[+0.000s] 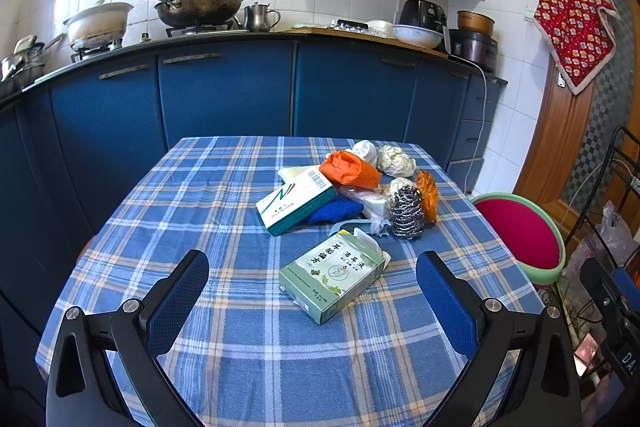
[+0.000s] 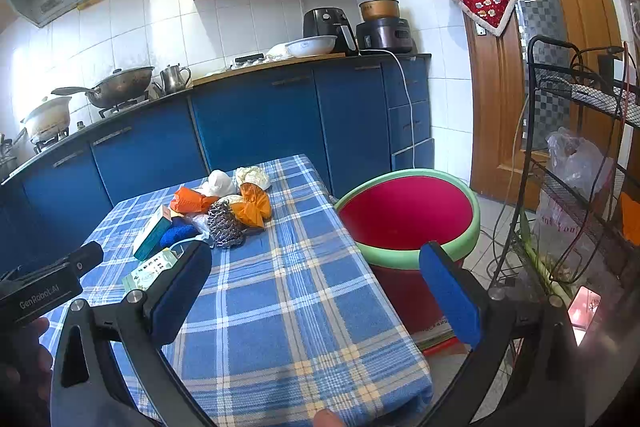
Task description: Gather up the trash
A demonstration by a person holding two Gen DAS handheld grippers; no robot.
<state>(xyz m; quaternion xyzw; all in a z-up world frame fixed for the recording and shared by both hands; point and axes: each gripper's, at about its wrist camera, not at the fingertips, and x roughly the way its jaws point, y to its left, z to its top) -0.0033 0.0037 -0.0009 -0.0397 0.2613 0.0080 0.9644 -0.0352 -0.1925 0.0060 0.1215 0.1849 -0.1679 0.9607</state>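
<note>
A pile of trash lies on the blue plaid table (image 1: 200, 211): a green medicine box (image 1: 334, 277) nearest me, a white-and-teal box (image 1: 296, 205), an orange wrapper (image 1: 350, 169), a steel scourer (image 1: 407, 211), a blue sponge (image 1: 334, 213) and crumpled paper balls (image 1: 396, 161). My left gripper (image 1: 312, 291) is open, with the green box lying between its fingers on the cloth. My right gripper (image 2: 316, 281) is open over the table's right edge and holds nothing. A red bin with a green rim (image 2: 408, 211) stands beside the table.
Blue kitchen cabinets (image 1: 224, 91) with a wok (image 1: 196, 7), a pot and appliances run behind the table. A black wire rack (image 2: 580, 155) with cables and a plastic bag stands at the right, by a wooden door (image 2: 496, 107).
</note>
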